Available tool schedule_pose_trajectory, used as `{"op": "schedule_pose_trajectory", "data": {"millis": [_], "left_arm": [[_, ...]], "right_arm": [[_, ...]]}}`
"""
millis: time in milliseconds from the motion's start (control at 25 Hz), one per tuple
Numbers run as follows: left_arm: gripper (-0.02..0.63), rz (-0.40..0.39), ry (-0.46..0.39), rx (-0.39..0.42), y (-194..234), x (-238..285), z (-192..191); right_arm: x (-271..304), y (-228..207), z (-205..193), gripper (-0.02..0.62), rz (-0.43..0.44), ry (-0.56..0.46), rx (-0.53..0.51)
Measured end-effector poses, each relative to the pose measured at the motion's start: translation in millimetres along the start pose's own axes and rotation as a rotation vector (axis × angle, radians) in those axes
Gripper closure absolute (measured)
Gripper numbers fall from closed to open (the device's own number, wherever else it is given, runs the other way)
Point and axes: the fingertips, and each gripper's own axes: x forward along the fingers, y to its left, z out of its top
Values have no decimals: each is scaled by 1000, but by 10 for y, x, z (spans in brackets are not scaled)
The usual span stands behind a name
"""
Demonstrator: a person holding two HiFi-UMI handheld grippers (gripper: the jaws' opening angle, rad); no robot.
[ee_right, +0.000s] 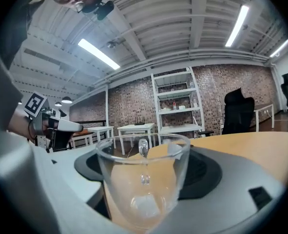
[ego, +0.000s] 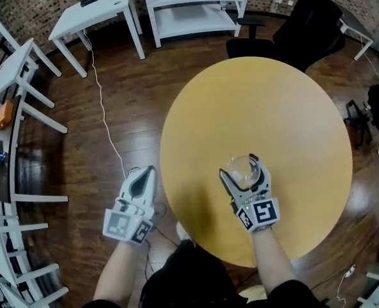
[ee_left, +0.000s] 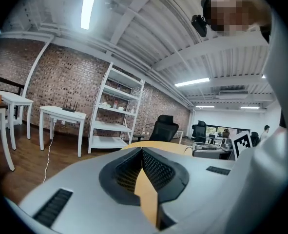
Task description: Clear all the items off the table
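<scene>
The right gripper [ego: 240, 167] is holding a clear round drinking glass [ee_right: 144, 179] between wide-set jaws over the round yellow wooden table [ego: 292, 120]. The left gripper [ego: 149, 170] is hanging closed, empty. A loose squeeze risks it slipping.

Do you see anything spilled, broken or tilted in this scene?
Nothing stands out. The clear glass stands upright in the right gripper, whole and empty as far as I can see. The round table shows no spill or mark. The left gripper is shut and empty, beside the table's edge.
</scene>
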Motion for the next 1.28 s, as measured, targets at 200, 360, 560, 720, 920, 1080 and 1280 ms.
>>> {"op": "schedule_pose_trajectory", "data": {"millis": [200,360,560,720,920,1080,1280], "left_arm": [[603,55,62,-75,184,104,-417],[603,105,90,-139,302,84,-676],[603,123,140,-125,369,4,-815],[603,136,147,-142,404,-89,-831],[603,145,162,-148,410,-157,-870],[604,129,163,-152,370,-146,-876],[604,86,147,-152,297,-177,-763]], "right_arm": [[278,-57,-411,175,12,50,29],[432,-91,-712,175,12,75,38],[556,-79,-828,175,15,55,28],[606,-81,-849,174,22,42,7],[620,-34,-845,172,45,30,-57],[641,-23,-884,146,58,61,-63],[530,-9,-915,95,52,102,-60]]}}
